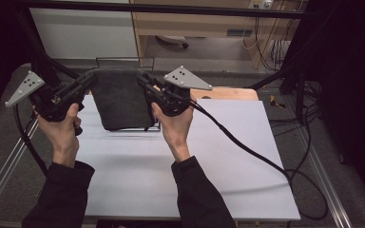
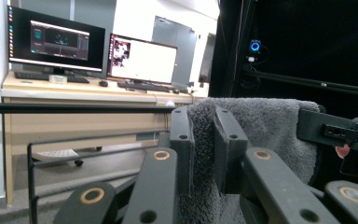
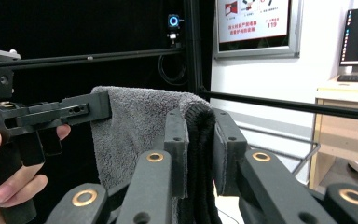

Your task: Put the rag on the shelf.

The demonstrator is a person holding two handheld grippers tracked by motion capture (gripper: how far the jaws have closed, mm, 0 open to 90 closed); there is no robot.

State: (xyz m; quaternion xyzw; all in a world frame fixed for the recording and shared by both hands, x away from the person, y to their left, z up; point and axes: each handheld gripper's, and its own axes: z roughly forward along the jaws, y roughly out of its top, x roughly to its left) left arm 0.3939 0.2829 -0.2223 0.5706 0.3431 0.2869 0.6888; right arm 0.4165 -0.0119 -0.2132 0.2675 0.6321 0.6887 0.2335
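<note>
A dark grey towel (image 1: 121,99) hangs in the air above the far part of the white table (image 1: 228,156), held by its two top corners. My left gripper (image 1: 91,80) is shut on the towel's left top corner; in the left gripper view the fabric (image 2: 265,135) is pinched between the black jaws of this gripper (image 2: 204,140). My right gripper (image 1: 143,80) is shut on the right top corner, and in the right gripper view the folded towel edge (image 3: 135,126) sits between its jaws (image 3: 199,140). The towel's lower edge hangs just above the table.
A thin black wire rack (image 1: 123,61) stands behind the towel at the table's far edge. A black frame bar (image 1: 171,8) crosses the back. A wooden desk (image 2: 74,91) with monitors stands beyond. Cables (image 1: 247,147) trail across the table's right side.
</note>
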